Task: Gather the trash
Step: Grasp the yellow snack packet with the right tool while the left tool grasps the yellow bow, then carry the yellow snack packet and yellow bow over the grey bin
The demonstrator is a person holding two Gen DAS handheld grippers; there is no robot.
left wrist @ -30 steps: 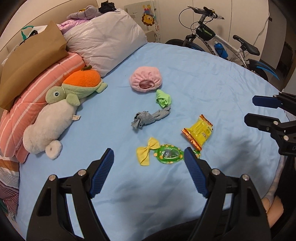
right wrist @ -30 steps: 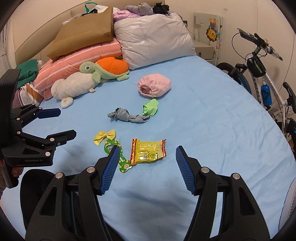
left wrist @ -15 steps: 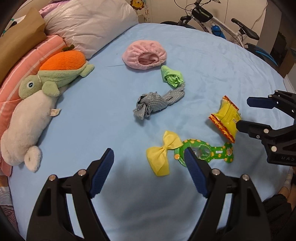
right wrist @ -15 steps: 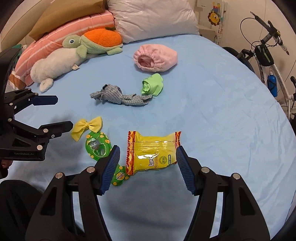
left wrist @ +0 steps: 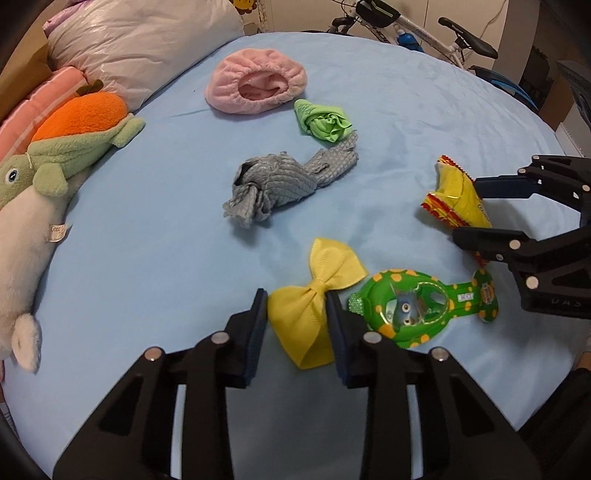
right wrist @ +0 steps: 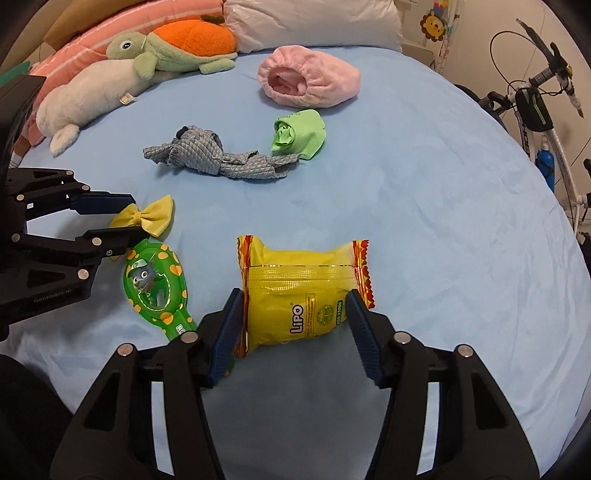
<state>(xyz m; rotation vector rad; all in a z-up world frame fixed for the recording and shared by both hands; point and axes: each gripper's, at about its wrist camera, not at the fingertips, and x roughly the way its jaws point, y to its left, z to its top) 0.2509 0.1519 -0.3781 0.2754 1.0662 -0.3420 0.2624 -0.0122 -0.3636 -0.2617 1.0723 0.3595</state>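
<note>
A yellow snack wrapper [right wrist: 301, 295] lies on the blue bed sheet, also seen in the left wrist view [left wrist: 458, 195]. My right gripper [right wrist: 293, 328] is open with its fingers either side of the wrapper, close to its edges. A yellow bow [left wrist: 314, 299] lies between the fingers of my left gripper [left wrist: 297, 325], which have narrowed around it; contact is unclear. The bow also shows in the right wrist view [right wrist: 147, 218]. A green cartoon package [left wrist: 413, 306] lies right of the bow.
A grey cloth [left wrist: 284, 184], a green rolled cloth [left wrist: 325, 123] and a pink fluffy cap [left wrist: 256, 85] lie farther up the bed. Plush toys [left wrist: 55, 166] and pillows [left wrist: 140, 44] sit at the left. A bicycle [left wrist: 417, 33] stands beyond the bed.
Both grippers have moved forward and down toward the bed. My left gripper has narrowed around the yellow bow. My right gripper now straddles the yellow wrapper.
</note>
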